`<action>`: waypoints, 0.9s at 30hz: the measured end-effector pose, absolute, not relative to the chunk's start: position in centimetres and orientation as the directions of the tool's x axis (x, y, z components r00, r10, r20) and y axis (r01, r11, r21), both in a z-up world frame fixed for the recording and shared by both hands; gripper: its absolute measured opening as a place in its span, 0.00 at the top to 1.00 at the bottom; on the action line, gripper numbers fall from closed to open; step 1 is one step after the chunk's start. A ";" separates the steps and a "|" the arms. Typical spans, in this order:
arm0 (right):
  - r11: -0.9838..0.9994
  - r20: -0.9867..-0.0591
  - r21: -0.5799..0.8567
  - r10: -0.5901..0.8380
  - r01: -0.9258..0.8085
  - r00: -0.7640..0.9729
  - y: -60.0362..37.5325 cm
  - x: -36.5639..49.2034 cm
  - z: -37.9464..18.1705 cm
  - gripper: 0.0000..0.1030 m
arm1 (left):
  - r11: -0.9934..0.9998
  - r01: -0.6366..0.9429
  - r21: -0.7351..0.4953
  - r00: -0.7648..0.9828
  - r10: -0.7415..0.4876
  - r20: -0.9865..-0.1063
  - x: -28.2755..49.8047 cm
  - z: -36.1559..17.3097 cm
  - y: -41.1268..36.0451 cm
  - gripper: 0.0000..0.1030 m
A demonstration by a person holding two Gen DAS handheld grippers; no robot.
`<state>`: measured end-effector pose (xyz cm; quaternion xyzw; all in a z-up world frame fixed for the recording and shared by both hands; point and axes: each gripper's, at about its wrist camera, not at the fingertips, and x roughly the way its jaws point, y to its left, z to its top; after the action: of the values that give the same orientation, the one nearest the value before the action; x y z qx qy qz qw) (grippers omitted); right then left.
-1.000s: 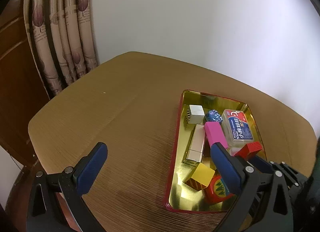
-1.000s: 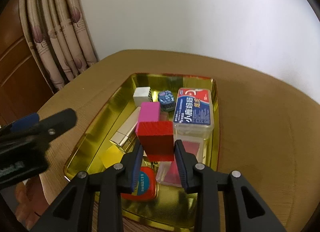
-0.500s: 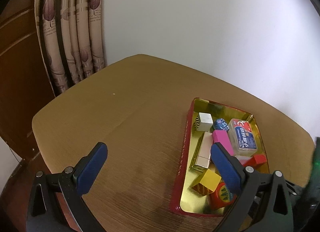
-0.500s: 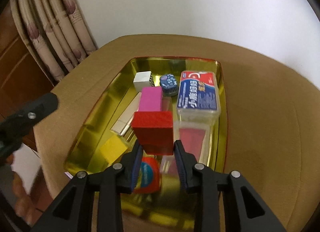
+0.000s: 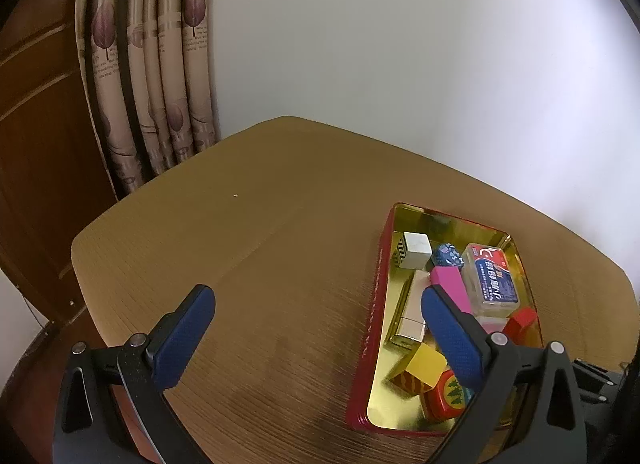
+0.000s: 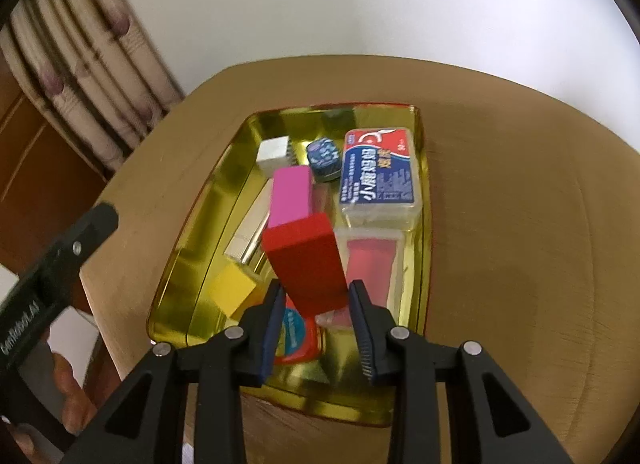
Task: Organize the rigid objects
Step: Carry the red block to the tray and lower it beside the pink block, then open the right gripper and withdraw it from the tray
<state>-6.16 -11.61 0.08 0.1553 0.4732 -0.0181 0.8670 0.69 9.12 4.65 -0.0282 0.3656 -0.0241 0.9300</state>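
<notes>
A gold tray with a red rim (image 5: 376, 304) (image 6: 192, 248) sits on the right part of the brown table. It holds a white cube (image 5: 416, 250), a blue die (image 6: 324, 153), a pink block (image 6: 290, 195), a clear floss box (image 6: 378, 171), a gold bar (image 5: 412, 312), a yellow block (image 6: 232, 290) and a red round piece (image 5: 444, 396). My right gripper (image 6: 318, 312) is shut on a red block (image 6: 306, 264), held above the tray's near end. My left gripper (image 5: 316, 328) is open and empty, above the table left of the tray.
The brown table (image 5: 248, 264) has rounded edges. A patterned curtain (image 5: 152, 75) and a dark wooden panel (image 5: 36, 135) stand at the left, a white wall behind. The left gripper's body (image 6: 52, 276) shows at the left of the right wrist view.
Both grippers have risen and pulled back, so the tray looks smaller. The right gripper still holds the red block, now tilted a little to the left.
</notes>
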 end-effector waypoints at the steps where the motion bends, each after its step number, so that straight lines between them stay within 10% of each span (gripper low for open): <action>1: 0.947 -0.818 0.264 0.119 0.184 0.562 -11.8 -6.3 0.1 0.68 | 0.998 0.022 -0.065 0.731 -0.061 -0.679 0.7 4.6 9.1 0.01; 13: 0.936 -0.764 0.299 0.120 0.184 0.634 -12.3 -6.5 1.4 0.67 | 1.000 0.018 -0.014 0.743 -0.023 -0.669 0.8 4.6 8.4 0.01; 27: 0.947 -0.744 0.176 -0.051 0.269 0.666 -11.0 -10.3 2.3 0.44 | 1.000 0.021 0.023 0.709 0.001 -0.705 0.5 4.6 7.5 0.01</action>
<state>-10.31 -10.99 2.33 0.1368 0.3991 -0.0885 0.9023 0.51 7.52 4.65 0.0144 0.3813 -0.0053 0.9243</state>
